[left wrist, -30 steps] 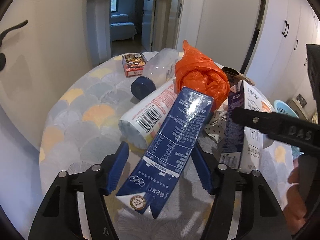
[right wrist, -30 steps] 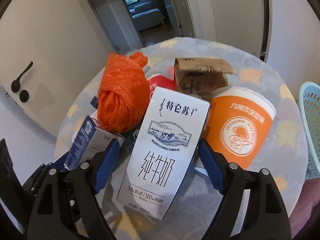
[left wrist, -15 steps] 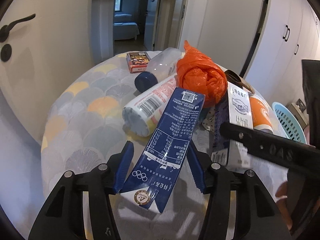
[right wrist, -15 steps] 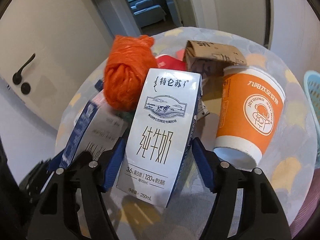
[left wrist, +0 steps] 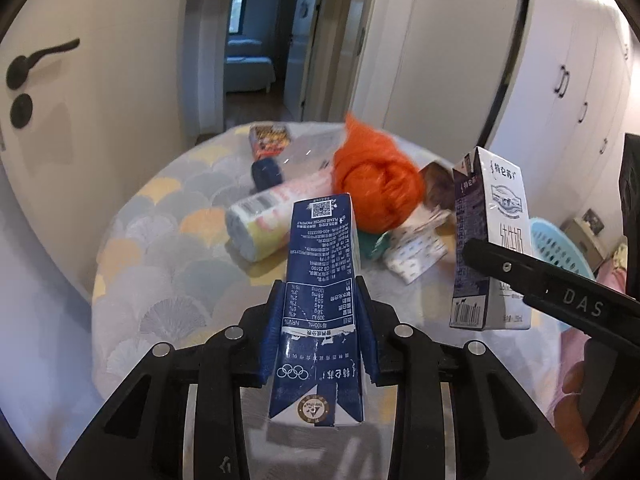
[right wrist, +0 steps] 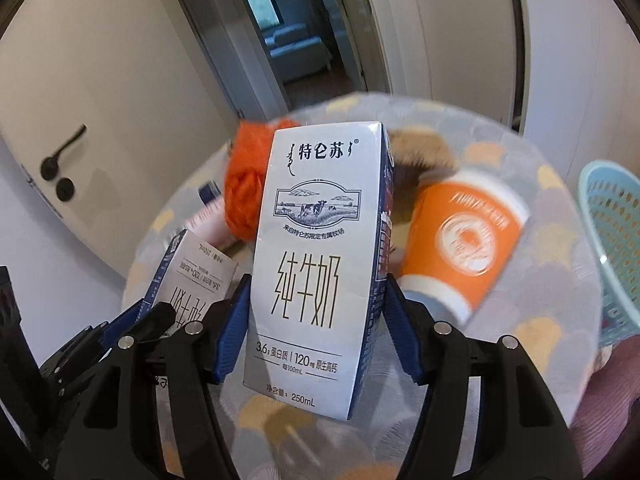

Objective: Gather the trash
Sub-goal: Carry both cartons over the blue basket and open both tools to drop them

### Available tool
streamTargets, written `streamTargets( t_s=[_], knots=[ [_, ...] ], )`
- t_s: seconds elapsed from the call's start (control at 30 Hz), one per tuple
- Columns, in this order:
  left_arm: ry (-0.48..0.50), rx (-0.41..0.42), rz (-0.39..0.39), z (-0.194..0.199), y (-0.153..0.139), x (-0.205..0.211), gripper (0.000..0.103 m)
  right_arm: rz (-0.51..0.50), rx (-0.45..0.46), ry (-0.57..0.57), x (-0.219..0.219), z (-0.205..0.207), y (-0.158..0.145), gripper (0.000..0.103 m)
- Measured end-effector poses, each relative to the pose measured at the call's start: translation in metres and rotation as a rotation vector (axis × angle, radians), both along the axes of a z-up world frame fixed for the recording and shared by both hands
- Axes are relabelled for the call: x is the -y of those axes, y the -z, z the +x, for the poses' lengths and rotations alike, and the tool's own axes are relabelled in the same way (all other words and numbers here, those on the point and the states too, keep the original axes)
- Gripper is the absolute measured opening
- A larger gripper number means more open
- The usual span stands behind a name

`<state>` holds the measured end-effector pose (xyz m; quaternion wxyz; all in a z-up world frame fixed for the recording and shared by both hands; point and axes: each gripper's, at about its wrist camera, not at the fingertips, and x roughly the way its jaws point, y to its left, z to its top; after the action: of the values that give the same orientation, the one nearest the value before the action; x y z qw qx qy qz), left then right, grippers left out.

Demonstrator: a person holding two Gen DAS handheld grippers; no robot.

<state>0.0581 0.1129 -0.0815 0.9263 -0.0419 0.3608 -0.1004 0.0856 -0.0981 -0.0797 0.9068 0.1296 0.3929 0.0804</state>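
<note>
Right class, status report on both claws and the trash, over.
Left claw shut on blue carton. Right claw shut on white carton, both lifted. Basket at right, nothing blocking.

milk cartons: two, a dark-blue-faced carton (left wrist: 322, 280) and a white-faced carton (right wrist: 320, 248)
hand-held grippers: two, left hand-held gripper (left wrist: 320, 328) and right hand-held gripper (right wrist: 316, 320)
orange paper cups: one (right wrist: 460, 240)
orange plastic bags: one, knotted (left wrist: 376, 184)
plastic bottles with a blue cap: one (left wrist: 292, 162)
white labelled tubes lying down: one (left wrist: 272, 220)
small printed boxes: one (left wrist: 270, 142)
crumpled patterned wrappers: one (left wrist: 416, 254)
brown paper items: one, blurred (left wrist: 438, 184)
light-blue baskets: one (right wrist: 616, 248)
tables: one (left wrist: 160, 272)
</note>
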Motion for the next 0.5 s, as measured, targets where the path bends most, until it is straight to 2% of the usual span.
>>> streamTargets(
  t_s=[0.27, 0.4, 0.5],
  knots=[
    [0.070, 0.150, -0.025, -0.019, -0.064, 0.030, 0.032, 0.036, 0.152, 0.102, 0.056, -0.024, -0.057, 0.060],
    [0.164, 0.239, -0.062, -0.018, -0.106, 0.067, 0.032, 0.042, 0.210, 0.200, 0.106, -0.037, -0.084, 0.060],
    [0.227, 0.276, -0.067, -0.013, -0.125, 0.102, 0.032, 0.031, 0.250, 0.297, 0.149, -0.050, -0.101, 0.060]
  ],
)
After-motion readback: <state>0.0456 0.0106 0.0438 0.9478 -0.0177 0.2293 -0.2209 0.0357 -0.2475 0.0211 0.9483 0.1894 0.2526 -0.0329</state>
